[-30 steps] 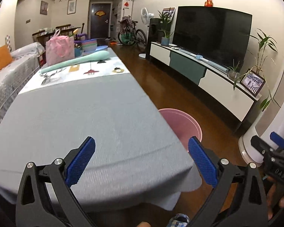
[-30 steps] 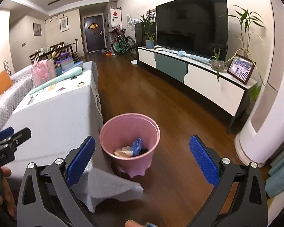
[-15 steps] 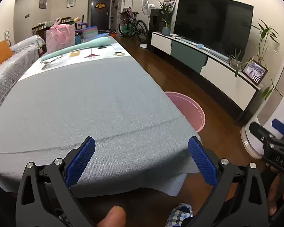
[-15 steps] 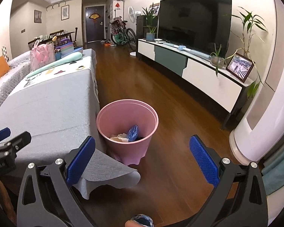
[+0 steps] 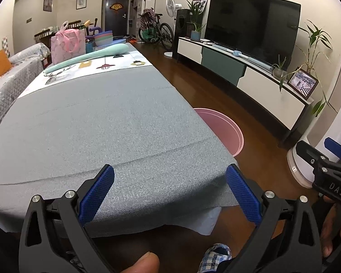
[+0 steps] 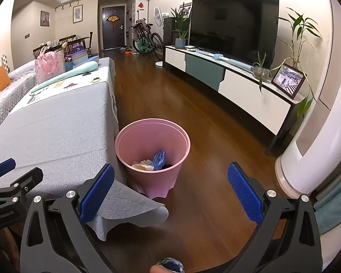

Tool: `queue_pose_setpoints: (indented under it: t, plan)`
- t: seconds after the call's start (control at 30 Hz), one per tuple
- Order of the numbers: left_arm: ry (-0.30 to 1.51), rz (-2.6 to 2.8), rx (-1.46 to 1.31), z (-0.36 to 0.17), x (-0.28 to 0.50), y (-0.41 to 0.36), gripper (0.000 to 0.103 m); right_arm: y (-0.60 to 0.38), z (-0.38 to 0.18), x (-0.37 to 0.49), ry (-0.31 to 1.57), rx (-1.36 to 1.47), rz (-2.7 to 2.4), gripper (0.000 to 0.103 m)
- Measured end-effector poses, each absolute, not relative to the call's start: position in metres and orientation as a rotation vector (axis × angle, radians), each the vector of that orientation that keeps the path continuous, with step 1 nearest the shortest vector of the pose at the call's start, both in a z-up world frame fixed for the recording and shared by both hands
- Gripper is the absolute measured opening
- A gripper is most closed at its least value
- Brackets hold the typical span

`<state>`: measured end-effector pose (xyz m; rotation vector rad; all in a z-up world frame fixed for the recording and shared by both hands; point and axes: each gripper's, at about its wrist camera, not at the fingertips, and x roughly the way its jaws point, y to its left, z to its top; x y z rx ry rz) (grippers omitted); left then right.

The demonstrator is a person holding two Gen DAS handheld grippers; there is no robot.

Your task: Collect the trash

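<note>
A pink trash bin (image 6: pixel 152 159) stands on the wooden floor beside the near right corner of the table; its rim also shows in the left wrist view (image 5: pixel 225 129). Inside it lie a crumpled blue wrapper (image 6: pixel 158 157) and pale paper scraps (image 6: pixel 143 165). My left gripper (image 5: pixel 169 193) is open and empty, held before the near edge of the grey-clothed table (image 5: pixel 97 122). My right gripper (image 6: pixel 170 193) is open and empty, held back from the bin and above the floor.
At the table's far end are a pink gift bag (image 5: pixel 68 45), a long mint-green object (image 5: pixel 88 55) and stacked bowls (image 5: pixel 104 38). A TV cabinet (image 6: pixel 234 86) lines the right wall. A white round appliance (image 6: pixel 307 154) stands at right. A sofa (image 5: pixel 4 77) is at left.
Both grippers have drawn back toward me and away from the table and the bin. Both stay open and empty.
</note>
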<state>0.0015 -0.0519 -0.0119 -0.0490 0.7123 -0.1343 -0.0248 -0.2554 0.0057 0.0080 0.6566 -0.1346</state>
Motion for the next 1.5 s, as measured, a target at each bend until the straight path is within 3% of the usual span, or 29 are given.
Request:
queue_pose_setpoints:
  t: [1.5]
  plan:
    - [0.725,-0.147,-0.055,-0.0170,0.0017,-0.0482,0.096,-0.2610,0.0086,-0.0261,0.650,0.013,-0.140,0.098]
